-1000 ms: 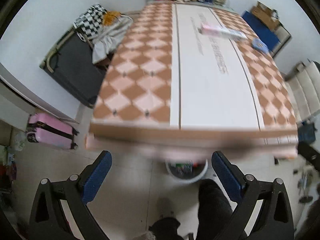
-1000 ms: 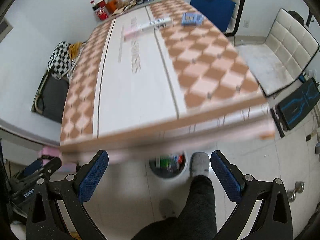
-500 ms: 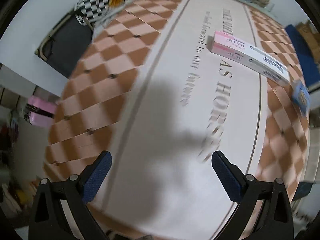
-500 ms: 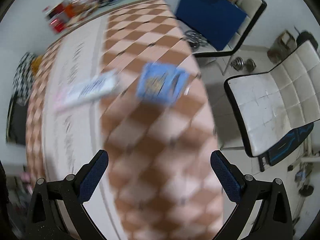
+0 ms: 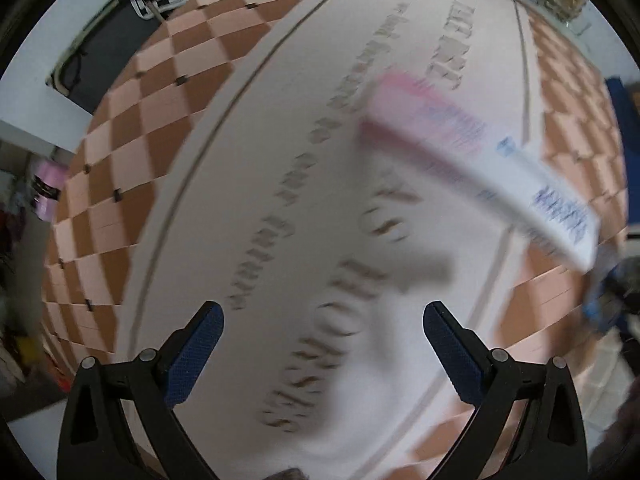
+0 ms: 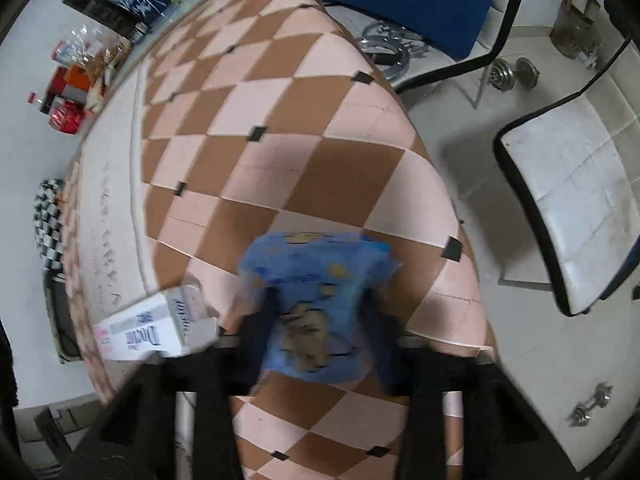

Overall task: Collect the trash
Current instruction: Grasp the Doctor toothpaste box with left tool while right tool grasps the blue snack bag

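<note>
In the right wrist view the right gripper [image 6: 320, 320] has its jaws drawn in on either side of a blue wrapper [image 6: 316, 300], though blur hides whether the fingers actually press it, so I cannot tell if it is grasped. The wrapper lies on the checkered part of the table [image 6: 280, 140], near the table's right edge. At nine o'clock from the wrapper, just beside it, sits one end of a long pink-and-white box [image 6: 156, 328]. Farther off, at ten to eleven o'clock, bottles and packets [image 6: 88, 52] crowd the table's far end, and a white chair [image 6: 568, 208] stands on the floor at three o'clock. In the left wrist view the left gripper [image 5: 322, 344] hangs with its jaws released and wide apart, nothing between them, above the pale lettered centre strip of the table [image 5: 280, 160]. The same box [image 5: 480, 168], motion-blurred, lies at one o'clock, well beyond the blue fingertips [image 5: 200, 344], running diagonally toward the checkered border at three o'clock.
</note>
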A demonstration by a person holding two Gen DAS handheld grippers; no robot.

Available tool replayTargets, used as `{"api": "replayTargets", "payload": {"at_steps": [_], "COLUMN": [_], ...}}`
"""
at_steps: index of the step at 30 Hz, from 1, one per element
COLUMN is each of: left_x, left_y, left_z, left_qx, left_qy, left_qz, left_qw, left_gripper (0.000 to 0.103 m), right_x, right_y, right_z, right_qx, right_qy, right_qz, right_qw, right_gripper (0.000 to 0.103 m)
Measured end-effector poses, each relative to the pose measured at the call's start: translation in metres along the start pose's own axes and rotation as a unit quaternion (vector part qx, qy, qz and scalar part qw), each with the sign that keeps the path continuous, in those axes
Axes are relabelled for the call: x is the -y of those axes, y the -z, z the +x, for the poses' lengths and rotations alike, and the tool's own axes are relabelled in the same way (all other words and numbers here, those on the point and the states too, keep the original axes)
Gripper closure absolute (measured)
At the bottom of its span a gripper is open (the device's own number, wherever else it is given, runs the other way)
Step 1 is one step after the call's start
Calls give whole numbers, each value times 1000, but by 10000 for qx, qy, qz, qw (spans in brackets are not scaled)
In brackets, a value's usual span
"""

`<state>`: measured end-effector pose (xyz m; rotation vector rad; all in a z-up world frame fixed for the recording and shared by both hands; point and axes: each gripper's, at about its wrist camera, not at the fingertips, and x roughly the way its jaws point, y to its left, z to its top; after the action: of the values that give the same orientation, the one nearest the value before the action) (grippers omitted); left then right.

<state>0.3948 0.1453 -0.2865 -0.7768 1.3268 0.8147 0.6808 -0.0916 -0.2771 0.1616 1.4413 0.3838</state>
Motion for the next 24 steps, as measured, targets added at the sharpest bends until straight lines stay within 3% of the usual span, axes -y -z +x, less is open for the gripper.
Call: {"api": "replayTargets", "payload": {"at_steps": [4, 9, 11, 15, 16, 17, 18, 20, 24], "left_x": [19, 29, 30, 29, 25, 21, 18, 13, 17], "left_y": [-27, -62, -72, -78, -79, -79, -78, -75, -70], "left_z": [-10, -2, 5, 24, 28, 30, 30, 28, 10], "left_qx": [-251, -749, -917, -1285, -1326, -1333, -1293, -1221, -795], "left_qy": [674, 1317, 1360, 1085, 1019, 919, 860, 890, 787], "left_qz": [-526, -1720, -2033, -2472, -2554, -2566, -2554, -2475, -1432], "left_qw": [9960, 9734, 9653, 9542, 9523, 9529, 9543, 9570, 9834], "left_gripper": [1, 1, 1, 2, 9, 33, 42, 44, 46], "right_x": [4, 8, 8, 7, 6, 6, 4, 2, -2], "right_y": [-6, -20, -24, -28, -29, -29, -28, -27, -20], "right_z": [-14, -19, -18, -14, -13, -12, -12, -12, -17], "right_qx": [258, 350, 367, 356, 347, 340, 326, 312, 230], "right_qy": [-37, 37, 94, 184, 199, 204, 198, 163, 11], "right_qz": [217, 450, 500, 565, 578, 584, 579, 537, 401], "right_qw": [9994, 9984, 9980, 9976, 9975, 9975, 9976, 9979, 9989], "right_gripper": [77, 78, 78, 78, 78, 78, 78, 78, 79]}}
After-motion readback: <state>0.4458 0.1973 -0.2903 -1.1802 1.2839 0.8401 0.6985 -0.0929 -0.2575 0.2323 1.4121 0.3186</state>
